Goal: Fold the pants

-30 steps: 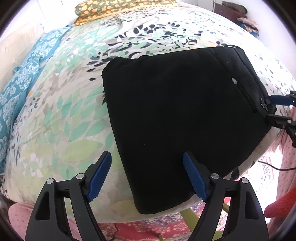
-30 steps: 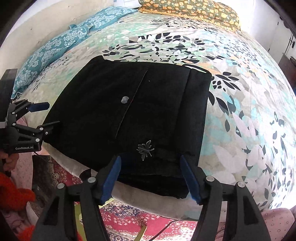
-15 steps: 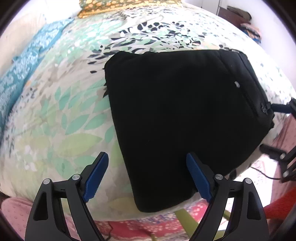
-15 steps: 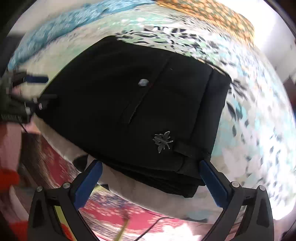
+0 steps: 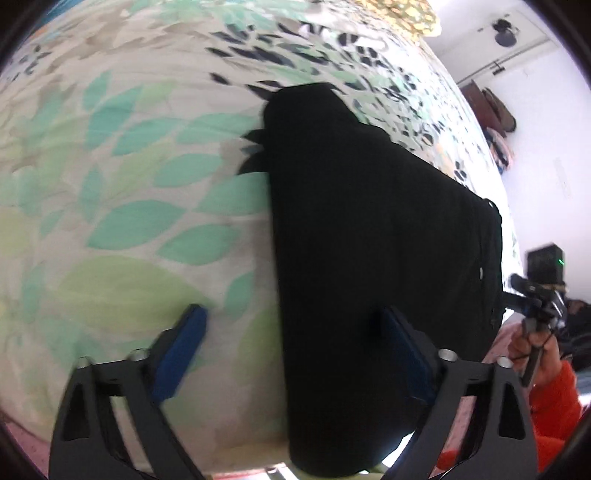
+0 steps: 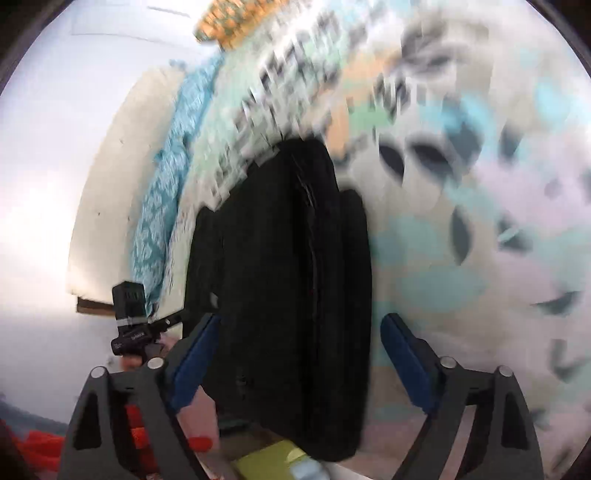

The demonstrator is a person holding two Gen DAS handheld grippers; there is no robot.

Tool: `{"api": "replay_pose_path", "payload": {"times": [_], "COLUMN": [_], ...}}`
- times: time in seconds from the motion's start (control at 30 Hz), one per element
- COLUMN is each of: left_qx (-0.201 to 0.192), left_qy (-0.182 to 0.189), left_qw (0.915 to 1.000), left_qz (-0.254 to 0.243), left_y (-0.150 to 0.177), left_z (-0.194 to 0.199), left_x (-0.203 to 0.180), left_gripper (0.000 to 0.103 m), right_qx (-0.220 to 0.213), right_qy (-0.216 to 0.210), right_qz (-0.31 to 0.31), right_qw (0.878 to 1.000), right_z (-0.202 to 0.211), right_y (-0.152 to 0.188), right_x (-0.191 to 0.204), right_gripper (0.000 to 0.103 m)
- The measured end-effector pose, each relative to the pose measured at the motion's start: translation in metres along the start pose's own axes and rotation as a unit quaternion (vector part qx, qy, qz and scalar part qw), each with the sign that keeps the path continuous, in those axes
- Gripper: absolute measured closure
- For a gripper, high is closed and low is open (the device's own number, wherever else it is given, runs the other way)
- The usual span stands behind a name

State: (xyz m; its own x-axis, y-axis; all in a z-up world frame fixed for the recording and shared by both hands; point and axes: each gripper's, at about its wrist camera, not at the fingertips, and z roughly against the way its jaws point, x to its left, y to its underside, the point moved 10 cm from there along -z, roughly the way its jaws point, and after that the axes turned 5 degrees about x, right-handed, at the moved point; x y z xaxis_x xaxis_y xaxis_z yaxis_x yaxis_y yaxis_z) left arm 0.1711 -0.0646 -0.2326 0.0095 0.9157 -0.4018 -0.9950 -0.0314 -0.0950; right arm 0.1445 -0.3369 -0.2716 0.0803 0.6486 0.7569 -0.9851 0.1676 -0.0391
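The black pants [image 5: 373, 258] lie folded in a thick stack at the near edge of the bed [image 5: 122, 206]. My left gripper [image 5: 291, 343] has just been opening and stands wide over the stack's left side. My right gripper [image 6: 299, 350] has just narrowed a little, yet stays wide around the stack, pads clear of it.

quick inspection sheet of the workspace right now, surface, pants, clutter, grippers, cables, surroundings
surface: bed with a leaf-print bedspread, blurred in the right wrist view.
job's things: black pants folded into a compact stack at the bed's near edge.
clutter: nothing seen on the bedspread.
grippers: left gripper open, astride the pants' left edge; right gripper open, the stack between its fingers, jaws just closing a little; neither grips.
cables: nothing seen.
surroundings: orange patterned pillow, blue pillow, white wall, hand in an orange sleeve.
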Motion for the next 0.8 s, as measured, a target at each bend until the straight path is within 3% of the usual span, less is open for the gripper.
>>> {"api": "replay_pose_path", "payload": {"times": [0.07, 0.1, 0.13, 0.2, 0.23, 0.27, 0.43, 0.6, 0.63, 0.67, 0.73, 0.77, 0.8], "left_qx": [0.015, 0.027, 0.032, 0.015, 0.007, 0.002, -0.052, -0.120, -0.130, -0.143, -0.168, -0.173, -0.174], "left_qy": [0.013, 0.026, 0.029, -0.013, -0.013, -0.002, 0.017, 0.001, -0.012, -0.044, -0.130, -0.155, -0.169], "left_qw": [0.9995, 0.9986, 0.9981, 0.9975, 0.9972, 0.9972, 0.9938, 0.9870, 0.9854, 0.9827, 0.9722, 0.9678, 0.9653], "left_qz": [-0.023, -0.036, -0.045, -0.068, -0.073, -0.075, -0.097, -0.107, -0.109, -0.109, -0.099, -0.097, -0.097], "left_y": [0.004, 0.007, 0.011, 0.010, 0.007, 0.004, -0.033, -0.100, -0.112, -0.122, -0.132, -0.128, -0.119], "left_z": [-0.007, -0.013, -0.016, -0.014, -0.007, 0.002, 0.048, 0.072, 0.070, 0.066, 0.058, 0.056, 0.054], "left_x": [-0.017, -0.028, -0.036, -0.046, -0.052, -0.057, -0.087, -0.110, -0.112, -0.109, -0.095, -0.089, -0.085], "left_gripper": [0.006, 0.014, 0.026, 0.054, 0.064, 0.080, 0.082, 0.078, 0.075, 0.062, 0.057, 0.052, 0.042], "right_qx": [0.011, 0.015, 0.019, 0.013, 0.004, -0.003, -0.044, -0.098, -0.104, -0.109, -0.111, -0.109, -0.112], "right_qy": [-0.002, -0.001, 0.001, -0.021, -0.031, -0.039, -0.059, 0.003, 0.017, 0.041, 0.120, 0.163, 0.199], "right_qz": [0.038, 0.045, 0.050, 0.039, 0.038, 0.043, 0.106, 0.153, 0.150, 0.140, 0.111, 0.094, 0.078], "right_qw": [0.999, 0.999, 0.999, 0.999, 0.999, 0.998, 0.992, 0.983, 0.983, 0.983, 0.980, 0.976, 0.971], "right_z": [-0.013, -0.017, -0.022, -0.022, -0.017, -0.010, 0.026, 0.061, 0.062, 0.061, 0.055, 0.055, 0.058], "right_y": [0.005, 0.008, 0.011, 0.014, 0.015, 0.014, -0.011, -0.087, -0.101, -0.115, -0.127, -0.126, -0.118], "right_x": [0.014, 0.018, 0.021, 0.024, 0.028, 0.034, 0.086, 0.110, 0.106, 0.098, 0.069, 0.054, 0.040], "right_gripper": [0.019, 0.023, 0.042, 0.053, 0.059, 0.061, 0.064, 0.062, 0.055, 0.052, 0.033, 0.028, 0.025]}}
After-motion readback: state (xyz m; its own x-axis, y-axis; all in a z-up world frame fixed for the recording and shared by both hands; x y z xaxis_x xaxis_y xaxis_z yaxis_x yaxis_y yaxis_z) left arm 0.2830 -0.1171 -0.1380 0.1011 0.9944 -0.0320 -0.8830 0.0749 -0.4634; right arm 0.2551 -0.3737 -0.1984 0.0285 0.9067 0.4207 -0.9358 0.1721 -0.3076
